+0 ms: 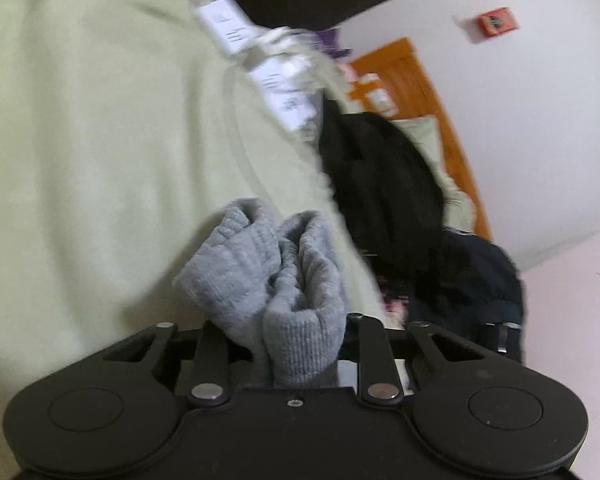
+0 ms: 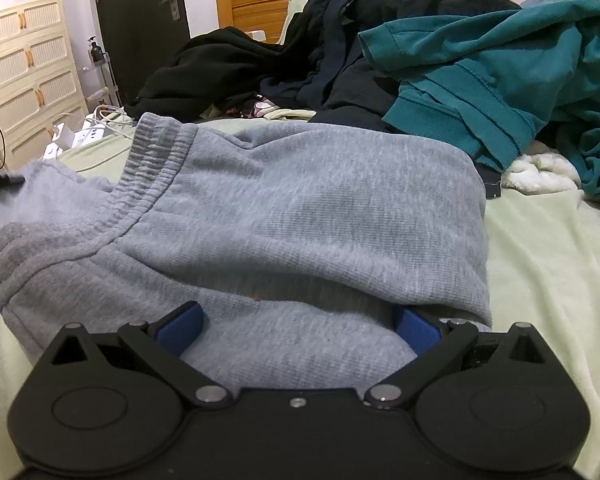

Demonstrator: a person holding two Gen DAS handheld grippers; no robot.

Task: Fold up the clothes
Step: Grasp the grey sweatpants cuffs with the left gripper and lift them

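I'm working on a bed with a pale green blanket, and I'm placing everything relative to the grey sweatpants lying on it. My left gripper is pinching a bunched grey cuff of knit fabric, jaws drawn narrow around it, cloth sticking up between the arms; that view is blurring and tilting, so I can't tell whether this cuff belongs to the sweatpants. My right gripper is sitting low at the near edge of the sweatpants, jaws spread wide, blue pads showing on both sides with a grey fold lying between them, not clamped. The sweatpants' elastic waistband is at their far left. Behind the sweatpants a pile of dark clothes is lying, and to their far right a teal garment is touching them. Left of the sweatpants a white power strip is sitting at the blanket edge, a cream drawer unit beyond it.
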